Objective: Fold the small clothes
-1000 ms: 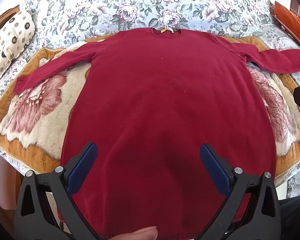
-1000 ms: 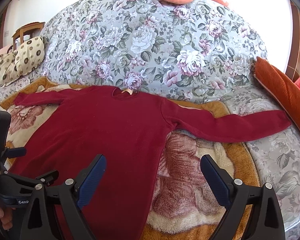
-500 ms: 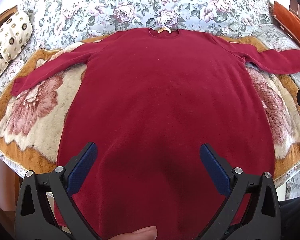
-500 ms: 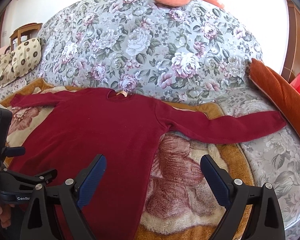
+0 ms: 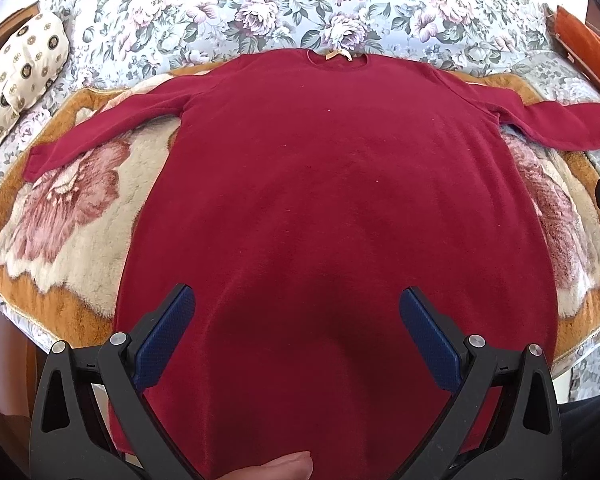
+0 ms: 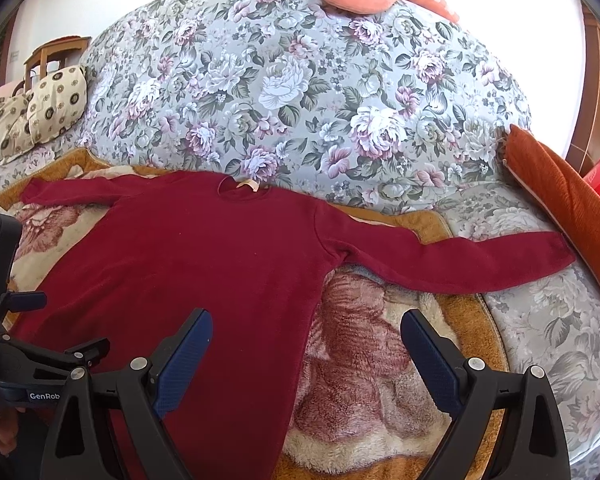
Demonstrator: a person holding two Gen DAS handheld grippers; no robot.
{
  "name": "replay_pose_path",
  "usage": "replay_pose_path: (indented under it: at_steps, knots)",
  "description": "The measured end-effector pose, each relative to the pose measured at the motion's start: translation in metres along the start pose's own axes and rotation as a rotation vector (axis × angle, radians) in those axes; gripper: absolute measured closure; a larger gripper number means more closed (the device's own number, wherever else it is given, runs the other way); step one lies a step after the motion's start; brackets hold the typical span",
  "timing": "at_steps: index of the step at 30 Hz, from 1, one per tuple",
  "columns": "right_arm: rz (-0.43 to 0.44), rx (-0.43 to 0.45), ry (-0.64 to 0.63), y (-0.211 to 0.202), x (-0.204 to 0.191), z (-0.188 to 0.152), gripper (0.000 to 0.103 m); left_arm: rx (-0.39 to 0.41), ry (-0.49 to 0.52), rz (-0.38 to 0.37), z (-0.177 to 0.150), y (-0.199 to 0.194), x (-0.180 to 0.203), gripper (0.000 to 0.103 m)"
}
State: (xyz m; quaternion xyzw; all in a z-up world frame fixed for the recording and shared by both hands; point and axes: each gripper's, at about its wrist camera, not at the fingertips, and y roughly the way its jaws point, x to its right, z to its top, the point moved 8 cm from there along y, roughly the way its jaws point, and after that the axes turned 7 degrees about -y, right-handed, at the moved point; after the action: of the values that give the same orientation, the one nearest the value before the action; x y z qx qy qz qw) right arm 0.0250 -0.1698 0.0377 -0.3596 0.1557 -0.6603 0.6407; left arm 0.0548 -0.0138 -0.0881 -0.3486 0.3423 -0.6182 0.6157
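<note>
Between the wide-spread left gripper (image 5: 297,336) fingers lies the red sweater (image 5: 332,208), seemingly untouched.

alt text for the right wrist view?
A dark red long-sleeved top lies flat, sleeves spread, on a floral fleece blanket over a flowered sofa. The right hand-held gripper is open above the top's right edge; the left hand-held gripper shows at far left.
</note>
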Motion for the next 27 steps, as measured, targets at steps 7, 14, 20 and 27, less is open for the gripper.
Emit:
replay_pose_path:
  at_steps: [7,14,20,27]
  knots:
    - [-0.004,-0.006,-0.002,0.004,0.000,0.000,0.008,-0.014,-0.009,0.001,-0.002,0.005,-0.002,0.000]
    - [-0.018,-0.028,0.012,0.009,0.003,-0.002,0.008,0.011,-0.005,-0.008,0.000,0.002,-0.004,0.000]
    - [-0.020,-0.035,0.043,0.011,0.007,-0.002,0.008,0.093,0.028,-0.062,0.009,-0.008,-0.002,0.000]
    - [-0.024,-0.050,0.050,0.013,0.009,-0.003,0.008,0.048,0.004,-0.162,0.013,-0.011,-0.001,0.000]
